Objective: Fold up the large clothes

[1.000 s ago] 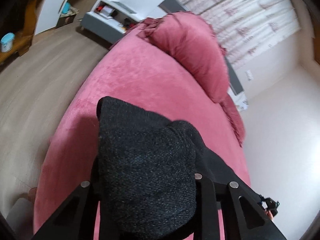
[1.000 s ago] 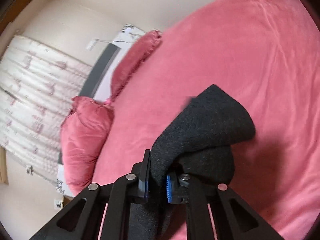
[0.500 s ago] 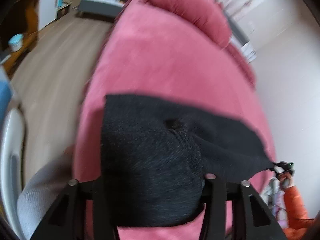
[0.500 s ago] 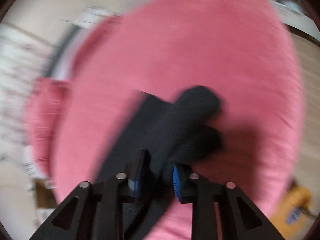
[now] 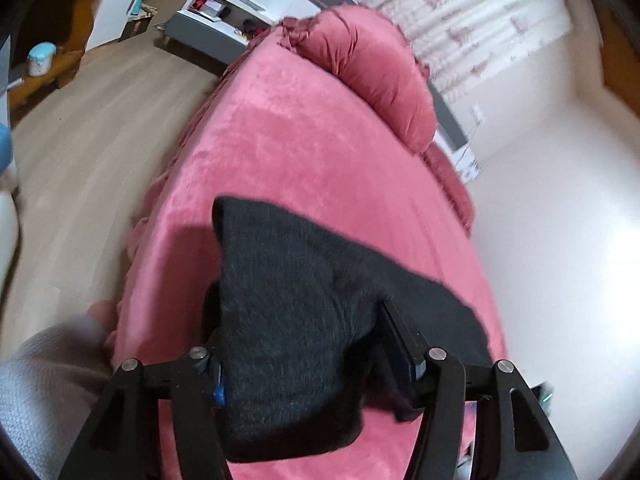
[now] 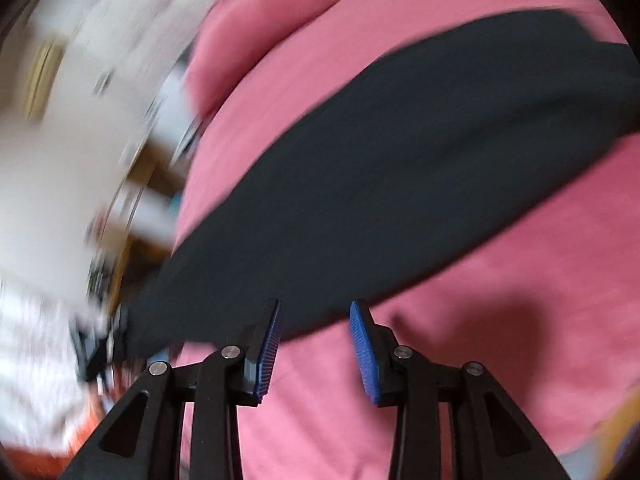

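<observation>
The left gripper (image 5: 298,344) has its 2 black fingers spread wide, and a thick bunch of the dark charcoal knitted garment (image 5: 304,320) fills the gap between them and drapes over the front; whether the fingers actually pinch the cloth cannot be told, since the fabric hides both pads apart from a sliver of blue at the lower left. In this left wrist view the garment is lifted at the gripper and trails away to the right, lying flat on the pink velvet bed cover (image 5: 288,152). Only this view shows the room sharply: a plump pink velvet pillow (image 5: 372,68) at the far end of the bed, a pale wooden floor (image 5: 92,120) to the left, a low grey and white cabinet (image 5: 208,20) beyond it, and a white patterned curtain (image 5: 460,12) behind the pillow. A grey knitted sleeve (image 5: 44,392) sits in the lower left corner.

The right wrist view is heavily motion-blurred, yet it shows what the other cannot: the right gripper (image 6: 316,340) is released, its 2 blue ribbed pads (image 6: 362,352) standing well apart with nothing between them. The garment (image 6: 400,184) stretches as a long dark band across the bed cover (image 6: 500,320), its near edge just beyond the fingertips. The background on the left is too smeared to identify.
</observation>
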`<action>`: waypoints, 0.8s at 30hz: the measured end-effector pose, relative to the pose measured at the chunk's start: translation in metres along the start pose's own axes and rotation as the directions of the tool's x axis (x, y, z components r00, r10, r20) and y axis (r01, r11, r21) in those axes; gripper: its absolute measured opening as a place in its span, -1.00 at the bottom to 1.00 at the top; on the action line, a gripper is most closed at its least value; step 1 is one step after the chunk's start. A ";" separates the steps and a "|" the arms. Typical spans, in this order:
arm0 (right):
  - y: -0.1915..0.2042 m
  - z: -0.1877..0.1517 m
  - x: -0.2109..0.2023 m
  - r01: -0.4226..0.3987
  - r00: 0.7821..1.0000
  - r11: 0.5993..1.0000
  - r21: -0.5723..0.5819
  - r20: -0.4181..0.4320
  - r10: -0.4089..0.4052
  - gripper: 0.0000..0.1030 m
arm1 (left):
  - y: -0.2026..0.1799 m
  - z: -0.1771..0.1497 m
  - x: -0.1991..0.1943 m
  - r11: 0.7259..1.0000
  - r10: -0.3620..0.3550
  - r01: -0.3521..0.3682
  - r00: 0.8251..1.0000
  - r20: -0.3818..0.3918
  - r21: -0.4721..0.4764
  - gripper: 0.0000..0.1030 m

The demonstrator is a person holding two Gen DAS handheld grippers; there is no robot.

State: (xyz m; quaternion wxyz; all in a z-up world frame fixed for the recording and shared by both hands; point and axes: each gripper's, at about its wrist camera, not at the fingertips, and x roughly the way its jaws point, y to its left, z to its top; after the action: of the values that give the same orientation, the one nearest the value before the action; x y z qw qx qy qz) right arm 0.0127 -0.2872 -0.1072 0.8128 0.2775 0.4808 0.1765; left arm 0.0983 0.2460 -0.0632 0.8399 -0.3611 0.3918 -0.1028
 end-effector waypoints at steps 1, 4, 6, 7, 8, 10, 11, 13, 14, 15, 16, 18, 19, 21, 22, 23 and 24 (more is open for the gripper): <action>0.014 -0.010 0.020 -0.009 0.999 1.000 -0.022 -0.033 0.008 -0.29 | 0.002 0.004 -0.002 1.000 0.001 -0.001 1.000 0.019 -0.010 0.12; 0.038 -0.015 0.075 0.040 0.994 0.999 -0.012 -0.099 -0.041 -0.28 | 0.007 0.023 -0.007 0.998 -0.008 0.011 0.998 0.054 -0.054 -0.16; 0.045 0.004 0.088 0.050 0.996 0.999 0.013 -0.068 -0.049 -0.28 | 0.007 0.031 -0.006 0.999 0.014 -0.012 0.999 0.050 -0.047 -0.18; 0.051 0.017 0.090 0.027 0.999 0.999 0.026 -0.030 -0.026 -0.28 | 0.006 0.032 -0.004 0.999 0.024 -0.023 0.999 0.034 -0.031 -0.17; 0.054 0.025 0.085 -0.024 0.999 0.999 0.035 0.023 0.023 -0.28 | 0.005 0.030 -0.002 0.999 0.032 -0.032 0.999 0.017 -0.009 -0.12; 0.063 0.032 0.072 -0.104 0.989 0.994 0.024 0.112 0.101 -0.26 | 0.005 0.020 -0.001 0.998 0.039 -0.039 0.999 -0.002 0.039 0.18; 0.065 0.032 0.072 -0.104 0.988 0.994 0.017 0.116 0.102 -0.25 | 0.006 0.013 -0.003 0.998 0.034 -0.034 0.999 -0.002 0.052 0.35; 0.062 0.023 0.079 -0.085 0.994 0.996 0.021 0.066 0.084 -0.25 | 0.008 -0.002 -0.007 0.997 0.022 -0.023 1.000 0.011 0.068 0.44; 0.060 0.015 0.083 -0.085 0.996 0.996 0.025 0.039 0.084 -0.24 | 0.010 -0.009 -0.008 0.998 0.010 -0.011 1.000 0.013 0.067 0.49; 0.056 0.002 0.087 -0.090 0.996 0.996 0.029 0.015 0.089 -0.24 | 0.012 -0.014 -0.008 0.998 -0.003 0.002 1.000 0.009 0.062 0.52; 0.057 -0.012 0.088 -0.098 0.995 0.995 0.029 0.003 0.098 -0.23 | 0.013 -0.018 -0.008 0.998 -0.013 0.013 1.000 0.001 0.057 0.52; 0.061 -0.027 0.093 -0.126 0.992 0.992 0.008 -0.008 0.126 -0.16 | 0.016 -0.024 -0.007 0.999 -0.014 0.014 1.000 -0.007 0.050 0.52; 0.065 -0.033 0.095 -0.133 0.991 0.991 -0.016 -0.011 0.133 -0.15 | 0.016 -0.024 -0.006 0.999 -0.012 0.012 1.000 -0.009 0.050 0.50; 0.076 -0.039 0.105 -0.137 0.990 0.987 -0.084 -0.031 0.135 -0.13 | 0.017 -0.025 -0.001 0.999 -0.001 0.001 1.000 -0.015 0.046 0.48; 0.083 -0.040 0.112 -0.126 0.992 0.984 -0.129 -0.039 0.122 -0.12 | 0.017 -0.024 0.001 0.999 0.001 0.000 1.000 -0.019 0.042 0.45; 0.090 -0.043 0.116 -0.109 0.994 0.980 -0.165 -0.037 0.104 -0.12 | 0.017 -0.023 0.004 0.999 -0.001 0.002 1.000 -0.022 0.038 0.31; 0.098 -0.042 0.121 -0.090 0.996 0.974 -0.206 -0.026 0.087 -0.12 | 0.016 -0.021 0.007 0.999 0.003 -0.002 1.000 -0.028 0.038 0.13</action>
State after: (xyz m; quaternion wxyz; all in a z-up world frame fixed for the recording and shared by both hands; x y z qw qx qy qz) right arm 0.0307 -0.1318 -0.1453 0.8244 0.2111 0.4540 0.2638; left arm 0.0863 0.2435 -0.0876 0.8413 -0.3432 0.4018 -0.1144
